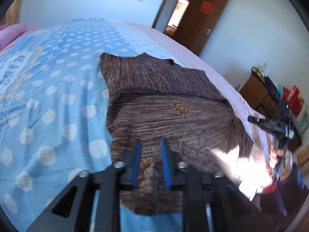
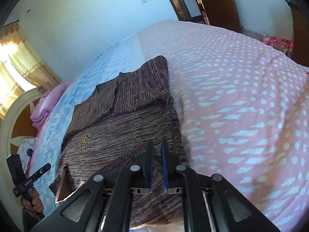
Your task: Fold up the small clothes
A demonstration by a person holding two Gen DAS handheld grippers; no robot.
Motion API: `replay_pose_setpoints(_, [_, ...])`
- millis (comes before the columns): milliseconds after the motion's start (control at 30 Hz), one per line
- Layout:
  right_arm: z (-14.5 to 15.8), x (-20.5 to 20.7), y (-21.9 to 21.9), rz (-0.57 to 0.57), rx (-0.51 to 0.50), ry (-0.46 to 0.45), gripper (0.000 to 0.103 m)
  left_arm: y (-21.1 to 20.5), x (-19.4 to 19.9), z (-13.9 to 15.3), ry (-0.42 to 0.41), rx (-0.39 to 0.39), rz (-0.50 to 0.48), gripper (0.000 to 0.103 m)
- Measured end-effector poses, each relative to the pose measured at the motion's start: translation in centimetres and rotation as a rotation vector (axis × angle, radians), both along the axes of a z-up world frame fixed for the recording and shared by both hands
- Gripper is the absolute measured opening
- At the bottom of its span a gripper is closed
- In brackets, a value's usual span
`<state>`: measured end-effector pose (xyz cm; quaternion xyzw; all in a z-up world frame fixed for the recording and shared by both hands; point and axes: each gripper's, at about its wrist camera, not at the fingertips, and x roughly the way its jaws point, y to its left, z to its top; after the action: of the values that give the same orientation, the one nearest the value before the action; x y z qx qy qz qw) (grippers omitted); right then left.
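Observation:
A brown striped knit sweater (image 1: 164, 100) (image 2: 119, 127) with a small golden sun motif (image 1: 181, 108) lies folded on the bed, one layer laid over another with a crease across the middle. My left gripper (image 1: 150, 145) hovers over the sweater's near edge, its blue pads apart and nothing pinched between them. Over the sweater's right near corner my right gripper (image 2: 156, 144) stands with a narrow gap between its fingers, gripping nothing. Each wrist view shows a hand (image 1: 274, 154) (image 2: 34, 199) holding the other gripper's handle beside the bed.
The bed cover is blue with white dots (image 1: 48, 96) on one half and pink with white dots (image 2: 241, 96) on the other. Folded pink bedding (image 2: 44, 108) lies by the headboard (image 2: 9, 127). A wooden dresser (image 1: 255, 90) and an open door (image 1: 199, 19) stand beyond the bed.

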<state>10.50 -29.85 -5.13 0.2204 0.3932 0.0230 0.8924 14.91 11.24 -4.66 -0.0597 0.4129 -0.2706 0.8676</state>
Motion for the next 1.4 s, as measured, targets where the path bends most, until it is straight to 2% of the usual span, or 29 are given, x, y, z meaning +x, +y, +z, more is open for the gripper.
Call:
replay_pose_setpoints(33, [0.4,-0.4,-0.6,-0.006,0.007,-0.008,0.046,0.2,-0.4,0.2,-0.026,0.022,-0.018,0.049])
replay_pose_setpoints(100, [1.0,-1.7,-0.9,-0.03,0.021,-0.054,0.066,0.0,-0.8,0.4,-0.058,0.041,-0.072,0.053])
replay_pose_setpoints(200, [1.8,-2.8,-0.4,-0.018,-0.006,-0.091,0.066,-1.9,-0.7,-0.1,-0.053,0.077,-0.176,0.053])
replay_pose_setpoints(300, [2.3,-3.7,0.7,0.006,-0.048,-0.112,0.066,-4.2,0.1,-1.4,-0.039,0.125,-0.226,0.053])
replay_pose_setpoints(400, [2.7,-4.0,1.4,0.023,-0.098,-0.109,0.066,-5.8,1.2,-3.4,0.026,0.153,-0.226,0.052])
replay_pose_setpoints(533, [2.8,-4.5,1.5,0.037,-0.14,-0.102,0.066,-6.2,0.3,-3.6,-0.015,0.176,-0.206,0.051])
replay_pose_setpoints(600, [2.9,-4.6,1.3,0.038,-0.171,-0.098,0.066,-5.9,-0.2,-3.7,-0.021,0.156,-0.195,0.043])
replay_pose_setpoints(667, [2.8,-4.5,0.9,0.037,-0.204,-0.091,0.066,-5.4,-0.6,-3.7,-0.012,0.127,-0.182,0.014])
replay_pose_setpoints(700, [2.7,-4.4,0.7,0.035,-0.222,-0.084,0.066,-5.1,-0.6,-3.7,0.011,0.09,-0.185,0.01])
replay_pose_setpoints(800, [2.4,-3.6,0.3,0.065,-0.255,-0.059,0.066,-5.2,-0.8,-3.6,0.015,0.042,-0.186,0.01])
replay_pose_setpoints(900, [1.6,-2.3,1.0,0.132,-0.312,-0.019,0.066,-5.5,-1.1,-3.3,-0.006,0.049,-0.183,0.01])
replay_pose_setpoints(967, [1.0,-1.6,1.7,0.177,-0.349,-0.002,0.066,-5.5,-0.8,-3.4,0.008,0.037,-0.18,0.01])
replay_pose_setpoints(1100, [-0.3,-0.1,4.1,0.282,-0.347,0.016,0.066,-6.3,-0.4,-4.0,0.017,0.076,-0.187,0.011])
replay_pose_setpoints(1133, [-0.7,0.4,4.8,0.306,-0.357,0.022,0.066,-6.3,-0.4,-3.9,0.017,0.076,-0.196,0.013])
replay_pose_setpoints(1233, [-2.3,1.7,7.0,0.383,-0.408,0.062,0.066,-6.6,-0.3,-4.0,0.03,0.075,-0.222,0.028])
replay_pose_setpoints(1300, [-3.3,2.1,7.8,0.403,-0.45,0.081,0.066,-6.7,-0.3,-4.0,0.027,0.081,-0.224,0.03])
replay_pose_setpoints(1367, [-3.2,2.0,7.7,0.403,-0.441,0.074,0.059,-6.9,-0.5,-4.0,0.01,0.096,-0.223,0.024])
replay_pose_setpoints(1400, [-3.0,1.9,7.5,0.404,-0.422,0.075,0.033,-7.0,-0.6,-3.9,0.002,0.095,-0.22,0.019])
